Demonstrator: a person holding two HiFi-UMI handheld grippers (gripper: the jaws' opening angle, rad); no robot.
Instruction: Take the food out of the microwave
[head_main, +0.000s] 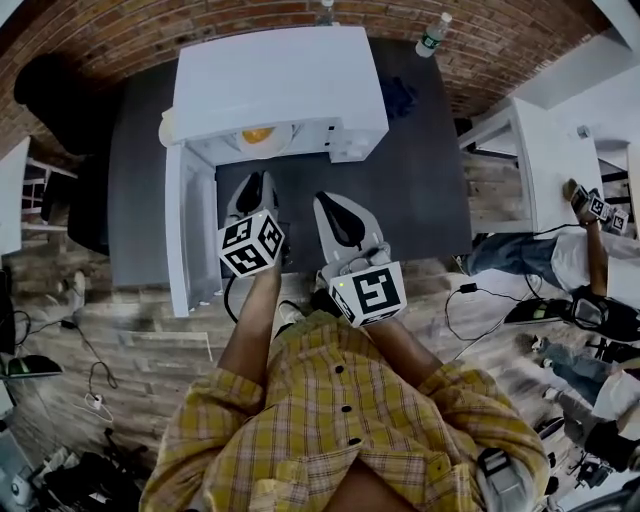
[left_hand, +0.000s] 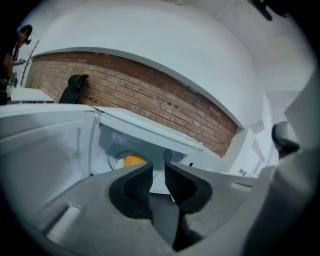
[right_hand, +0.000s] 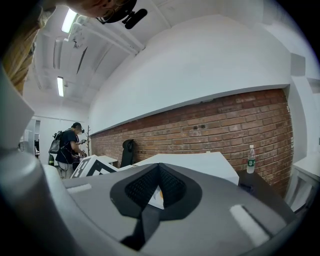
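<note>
The white box-shaped microwave oven (head_main: 280, 80) stands on a dark grey surface (head_main: 410, 190) set against a red brick wall (head_main: 200, 25). Its white side-hinged door (head_main: 190, 235) is swung fully open to the left in the head view. The cavity is exposed.

Task item: a rounded orange-yellow piece of food (head_main: 257, 134) lies on a round white plate (head_main: 280, 143) inside the cavity, toward the front. In the left gripper view the food (left_hand: 134, 160) shows just above the left jaw, on the plate (left_hand: 116, 161), with the open door (left_hand: 40, 150) to its left.

Left hand-held gripper (head_main: 254, 186): positioned in front of the open cavity, pointing toward it and slightly downward. It is not inside the cavity. Its jaws (left_hand: 158, 172) stand a little apart, with a narrow gap and nothing between the pads. It touches neither the food nor the plate.

Right hand-held gripper (head_main: 338, 212): held beside the left one, on the right, in front of the microwave oven's control side. Its jaws (right_hand: 158, 171) are brought together at the tips and carry nothing.

Other items: a clear plastic water bottle with a green label (head_main: 432, 35) stands upright at the far right corner of the surface, well apart from the microwave oven; it also appears in the right gripper view (right_hand: 251, 159). The operator wears a yellow plaid shirt (head_main: 340, 420).
</note>
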